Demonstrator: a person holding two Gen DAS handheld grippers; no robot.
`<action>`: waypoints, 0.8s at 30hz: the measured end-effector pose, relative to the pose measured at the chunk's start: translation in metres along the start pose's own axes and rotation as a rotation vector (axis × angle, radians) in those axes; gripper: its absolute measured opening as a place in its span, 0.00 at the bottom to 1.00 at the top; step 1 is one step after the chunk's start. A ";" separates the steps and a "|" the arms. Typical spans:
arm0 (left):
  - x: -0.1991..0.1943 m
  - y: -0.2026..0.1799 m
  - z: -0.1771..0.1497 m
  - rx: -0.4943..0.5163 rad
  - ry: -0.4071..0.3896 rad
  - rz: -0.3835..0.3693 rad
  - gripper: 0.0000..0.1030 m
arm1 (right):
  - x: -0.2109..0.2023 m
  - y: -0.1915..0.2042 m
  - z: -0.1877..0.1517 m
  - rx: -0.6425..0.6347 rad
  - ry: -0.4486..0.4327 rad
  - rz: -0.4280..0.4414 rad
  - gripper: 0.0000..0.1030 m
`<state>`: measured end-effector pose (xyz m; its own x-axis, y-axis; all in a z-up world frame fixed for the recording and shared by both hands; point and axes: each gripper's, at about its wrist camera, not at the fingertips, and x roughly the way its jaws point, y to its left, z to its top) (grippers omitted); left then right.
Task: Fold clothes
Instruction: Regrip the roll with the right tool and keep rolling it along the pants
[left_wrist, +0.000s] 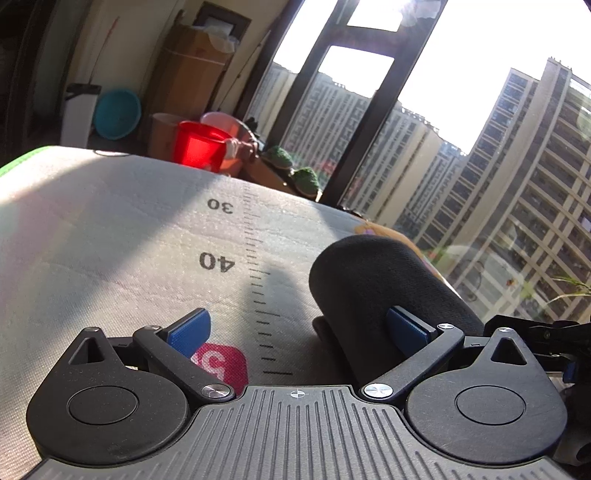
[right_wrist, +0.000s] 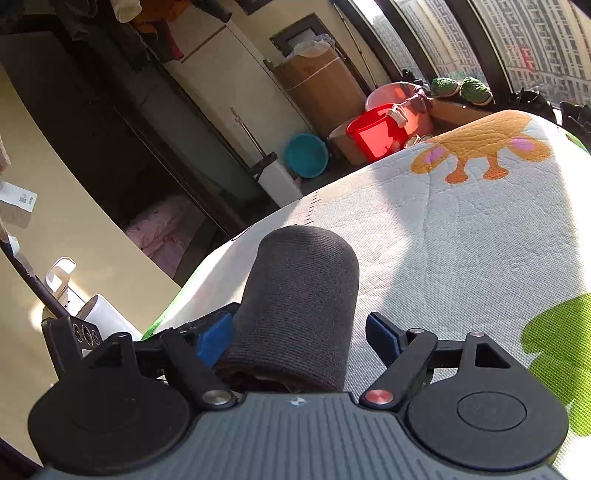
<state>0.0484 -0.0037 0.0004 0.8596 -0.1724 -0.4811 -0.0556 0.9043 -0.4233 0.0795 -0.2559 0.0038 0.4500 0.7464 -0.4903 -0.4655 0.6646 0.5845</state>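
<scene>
Garment: a dark knit piece (right_wrist: 299, 306), already rolled into a fat, stubby cylinder, lying on the white play mat (right_wrist: 461, 236).
Where it lies: near the mat's green-edged side in the right wrist view, with the printed ruler scale (left_wrist: 255, 258) just beside it in the left wrist view.
Look: charcoal, close to black, with a fine ribbed weave; the far end is rounded and smooth, the near end shows layered folds tucked in.
Feel, as a judgement: soft and light, likely springy. A roll like this wants to uncurl if let go carelessly, but nothing here is fragile or slippery.
Right gripper (right_wrist: 299, 338): jaws spread wide, straddling the near end of the roll. The left blue pad (right_wrist: 214, 341) sits against the cloth, the right one stands clear of it, so nothing is clamped.
Left gripper (left_wrist: 299, 328): jaws apart as well. Its right blue pad (left_wrist: 406, 330) touches the roll's flank, the other pad hangs over bare mat.
Best hold, as a judgement: across the middle of the roll, pads on opposite flanks, squeezing enough to pin the layers together. Pinching only the outer layer would peel it open.
Progress, as a judgement: the fold looks nearly finished; the bundle holds its shape unaided.
</scene>
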 end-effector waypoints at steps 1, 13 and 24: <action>0.000 0.000 0.000 -0.003 0.002 -0.001 1.00 | 0.004 -0.002 -0.004 0.006 0.000 -0.005 0.81; 0.005 0.001 0.021 0.018 -0.025 0.098 1.00 | 0.038 0.002 -0.006 0.067 -0.100 0.066 0.62; 0.001 -0.014 -0.001 -0.010 -0.018 -0.039 1.00 | 0.023 -0.002 -0.021 0.042 -0.116 -0.009 0.62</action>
<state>0.0496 -0.0172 0.0046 0.8703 -0.2003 -0.4500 -0.0267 0.8930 -0.4492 0.0747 -0.2399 -0.0223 0.5401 0.7297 -0.4192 -0.4294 0.6674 0.6084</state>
